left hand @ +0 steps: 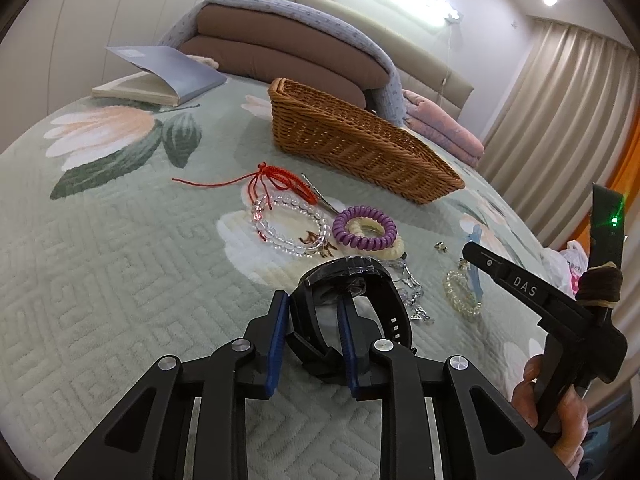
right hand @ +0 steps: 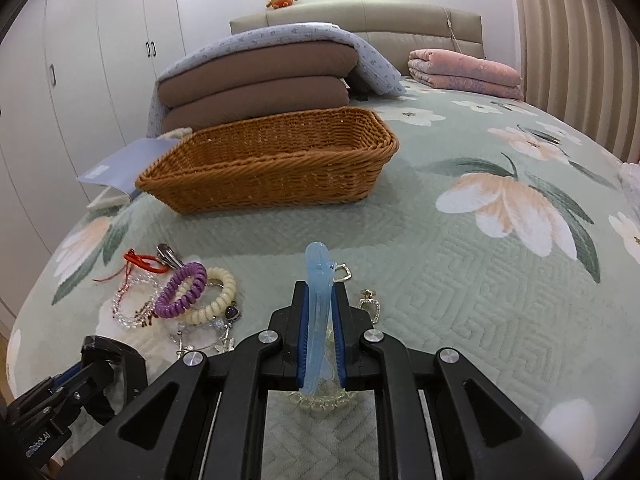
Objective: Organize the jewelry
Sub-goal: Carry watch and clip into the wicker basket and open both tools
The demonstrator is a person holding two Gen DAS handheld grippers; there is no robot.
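— What do you have on the left side?

— My left gripper (left hand: 313,307) is pinching the strap of a black watch (left hand: 349,280); the blue pads sit on either side of one band loop, and the watch face is tilted up just ahead of the fingertips. I cannot tell whether the watch is clear of the bedspread (left hand: 120,280) or resting on it.

— And the right?

— My right gripper (right hand: 320,312) is pressed against a pale blue hair clip (right hand: 317,304), which stands upright between the pads with its rounded tip pointing toward the wicker basket (right hand: 272,164). A clear beaded bracelet (right hand: 320,402) lies on the cover beneath the fingers.

— Where is the rest of the jewelry?

— Scattered on the green floral bedspread, in front of the basket. From the left wrist camera I see a red braided cord (left hand: 276,180) touching a clear bead bracelet (left hand: 292,224), and just beside that a purple coil hair tie (left hand: 364,227) overlapping a cream coil tie (left hand: 384,250). A silver charm chain (left hand: 414,296) lies beside the watch. The right wrist camera shows a small gold piece (right hand: 370,300) near the clip.

— And the basket?

— It sits farther up the bed, near the stacked brown cushions (right hand: 256,84), with an open book (left hand: 160,80) off to its side. I see nothing in the visible part of it.
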